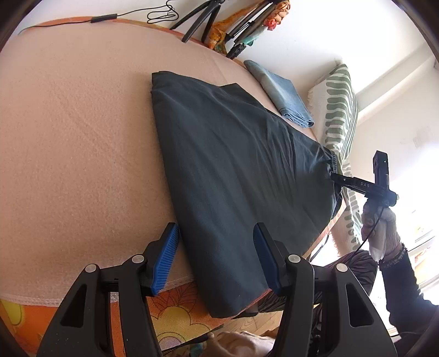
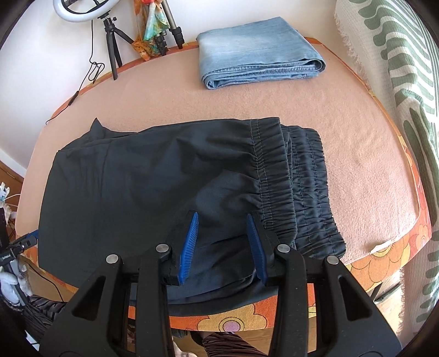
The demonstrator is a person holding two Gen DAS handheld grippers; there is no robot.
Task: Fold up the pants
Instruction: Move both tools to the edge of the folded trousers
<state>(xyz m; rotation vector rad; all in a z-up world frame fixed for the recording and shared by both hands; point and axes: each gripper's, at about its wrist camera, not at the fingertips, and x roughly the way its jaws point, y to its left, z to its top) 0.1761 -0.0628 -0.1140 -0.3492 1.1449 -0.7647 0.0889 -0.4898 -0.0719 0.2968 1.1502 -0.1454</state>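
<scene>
Dark pants (image 1: 233,164) lie folded lengthwise on the pink blanket, their gathered elastic waistband (image 2: 296,189) to the right in the right wrist view (image 2: 137,192). My left gripper (image 1: 215,255) is open, its blue pads (image 1: 164,261) straddling the pants' leg end at the table's near edge. My right gripper (image 2: 223,241) is open over the near edge beside the waistband. The right gripper also shows in the left wrist view (image 1: 356,184), touching the waist end. Whether fabric sits between either pair of fingers is unclear.
Folded light-blue jeans (image 2: 258,49) lie at the far side of the pink blanket (image 2: 247,101). Tripods (image 2: 112,41) and a ring light (image 2: 82,11) stand behind. A green-patterned cloth (image 2: 397,82) hangs at the right. An orange flowered cover edge (image 2: 384,255) runs along the front.
</scene>
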